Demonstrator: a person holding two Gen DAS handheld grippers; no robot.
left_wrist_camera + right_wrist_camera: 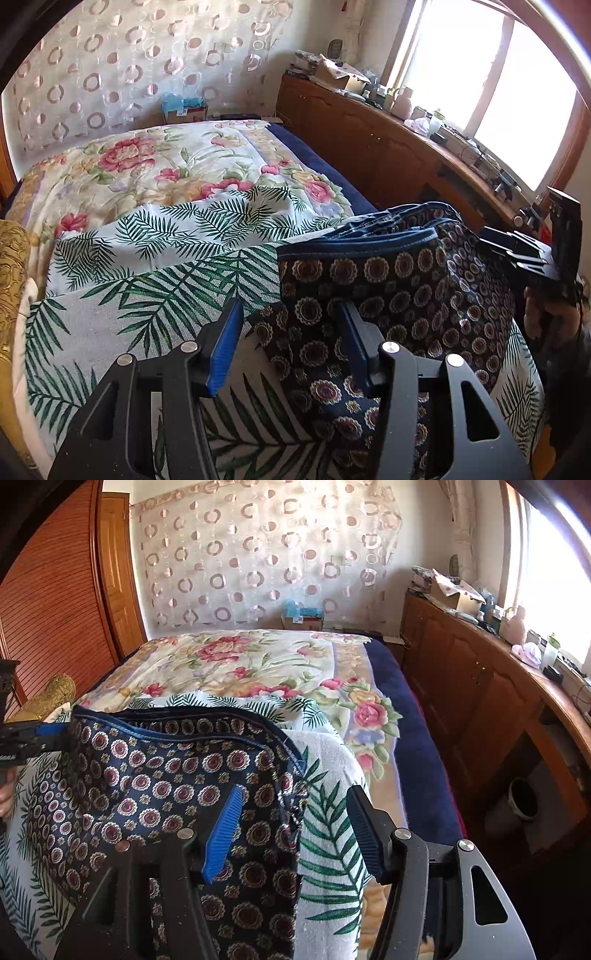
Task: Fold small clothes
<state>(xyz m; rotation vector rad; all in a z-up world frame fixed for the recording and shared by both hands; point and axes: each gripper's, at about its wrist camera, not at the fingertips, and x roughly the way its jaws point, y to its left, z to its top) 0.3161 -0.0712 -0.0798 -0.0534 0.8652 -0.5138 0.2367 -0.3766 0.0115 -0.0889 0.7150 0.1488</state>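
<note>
A small navy garment with round flower medallions and a blue hem lies bunched on a palm-leaf cloth spread over the bed. My left gripper is open low over the garment's left edge; its left pad is above the palm-leaf cloth and its right pad above the navy fabric. My right gripper is open over the garment at its right edge, and the pads do not press on it. Each gripper shows at the other view's border: the right gripper and the left gripper.
A floral quilt covers the far half of the bed over a navy blanket. A wooden cabinet with cluttered top runs along the right under the window. A gold cushion lies at the left, and a bin stands on the floor.
</note>
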